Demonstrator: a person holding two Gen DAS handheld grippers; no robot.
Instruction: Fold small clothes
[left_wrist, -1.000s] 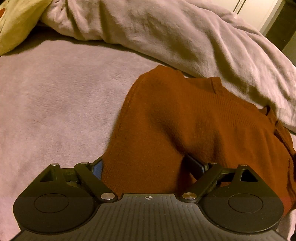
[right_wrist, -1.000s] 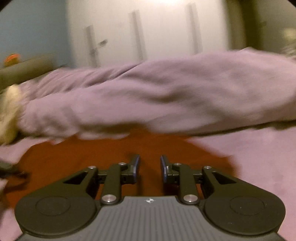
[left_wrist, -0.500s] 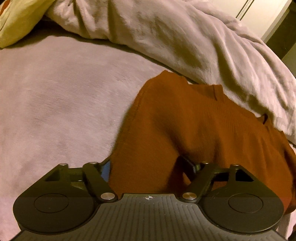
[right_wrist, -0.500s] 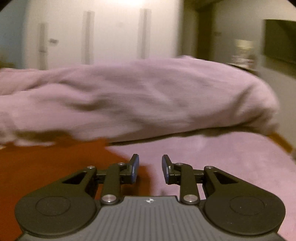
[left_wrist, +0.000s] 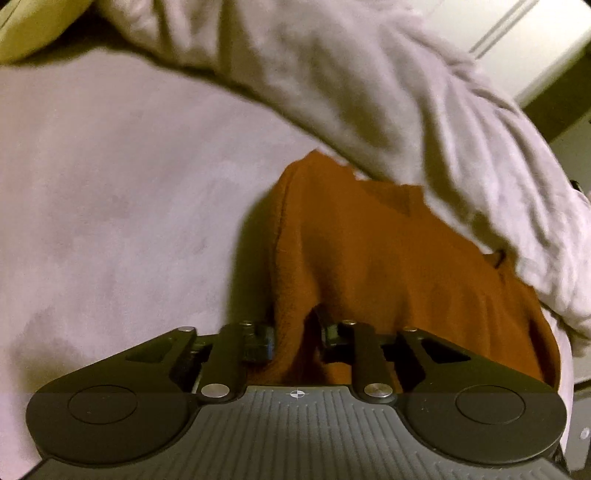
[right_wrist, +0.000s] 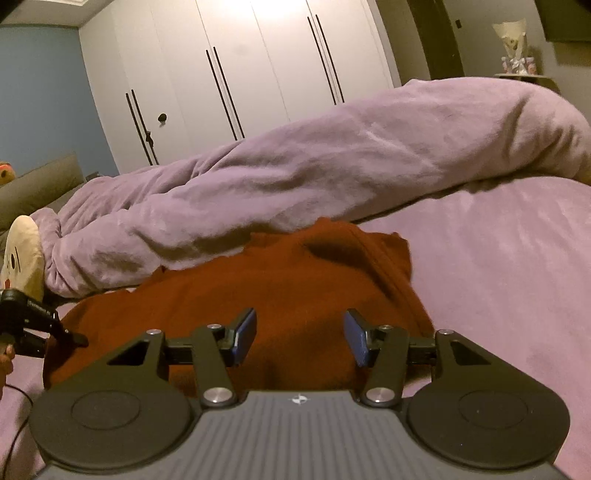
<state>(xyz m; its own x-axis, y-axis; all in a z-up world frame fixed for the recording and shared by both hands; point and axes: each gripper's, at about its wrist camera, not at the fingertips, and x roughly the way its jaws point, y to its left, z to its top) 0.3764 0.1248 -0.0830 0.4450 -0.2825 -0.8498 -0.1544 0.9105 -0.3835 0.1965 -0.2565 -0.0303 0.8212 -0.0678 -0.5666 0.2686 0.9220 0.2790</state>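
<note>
A rust-orange knitted garment (left_wrist: 388, 258) lies on the lilac bed cover, its far edge against a rolled blanket. My left gripper (left_wrist: 295, 336) is shut on a pinched fold of the garment's near edge. In the right wrist view the garment (right_wrist: 280, 291) lies spread out, and my right gripper (right_wrist: 300, 338) is open and empty just above its near part. The left gripper (right_wrist: 79, 339) shows at that view's left edge, at the garment's left corner.
A rolled lilac blanket (right_wrist: 314, 173) runs across the bed behind the garment. A yellow pillow (left_wrist: 33, 26) and a cream plush toy (right_wrist: 22, 254) lie at the left. White wardrobe doors (right_wrist: 258, 66) stand behind the bed.
My left gripper has closed from wide open onto a fold of the garment. My right gripper swung back left over the garment and opened wider.
</note>
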